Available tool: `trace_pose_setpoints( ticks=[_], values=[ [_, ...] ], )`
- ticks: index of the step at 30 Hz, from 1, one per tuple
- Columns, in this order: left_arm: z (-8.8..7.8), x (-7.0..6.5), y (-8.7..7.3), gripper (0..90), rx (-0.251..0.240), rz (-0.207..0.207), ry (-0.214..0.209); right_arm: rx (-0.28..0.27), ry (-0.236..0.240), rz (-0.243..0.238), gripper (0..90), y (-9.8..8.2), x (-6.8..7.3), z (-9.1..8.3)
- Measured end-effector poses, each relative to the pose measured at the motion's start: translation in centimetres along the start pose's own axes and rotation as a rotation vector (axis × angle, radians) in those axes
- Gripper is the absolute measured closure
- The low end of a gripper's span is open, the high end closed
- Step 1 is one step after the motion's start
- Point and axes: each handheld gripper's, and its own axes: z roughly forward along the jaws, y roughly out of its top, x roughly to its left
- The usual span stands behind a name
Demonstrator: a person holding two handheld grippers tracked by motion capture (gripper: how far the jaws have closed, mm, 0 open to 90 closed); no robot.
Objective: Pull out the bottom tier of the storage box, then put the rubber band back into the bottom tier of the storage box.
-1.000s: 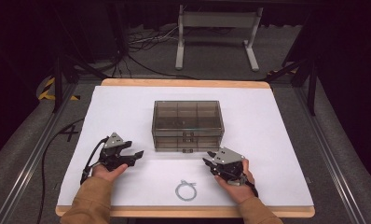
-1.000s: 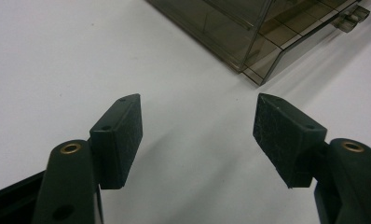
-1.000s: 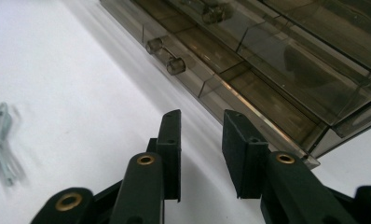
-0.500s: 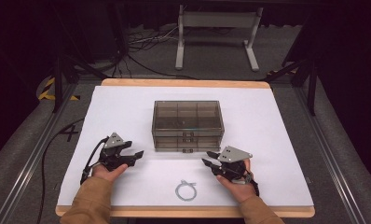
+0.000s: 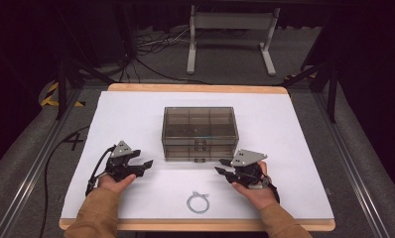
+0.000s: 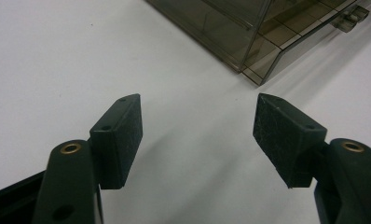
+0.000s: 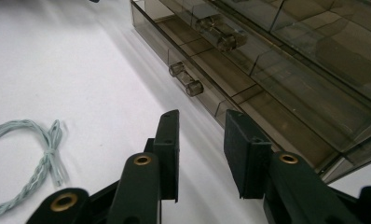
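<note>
My right gripper point(image 7: 200, 140) has its fingers narrowly parted, empty, below the lower drawer knob point(image 7: 186, 80) of the smoky drawer box point(image 5: 200, 132) at frame centre; left gripper point(image 6: 197, 135) gapes wide, holding nothing. I judge a skewed approach could slip off that small knob, shoving the box across the bench point(image 5: 285, 129)
</note>
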Motion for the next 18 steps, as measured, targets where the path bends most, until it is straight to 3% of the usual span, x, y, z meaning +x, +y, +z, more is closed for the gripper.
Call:
trace_pose_setpoints(
  ticks=[9, 18],
  values=[
    [0.0, 0.0, 0.0, 33.7, 0.001, 0.001, -0.002, 0.068, -0.004, -0.053, 66.2, 1.8, -0.7, 0.0],
    [-0.1, 0.0, -0.1, 33.7, 0.006, -0.001, -0.003, 0.135, -0.005, -0.101, 65.5, 2.9, -1.4, 1.1]
  ],
)
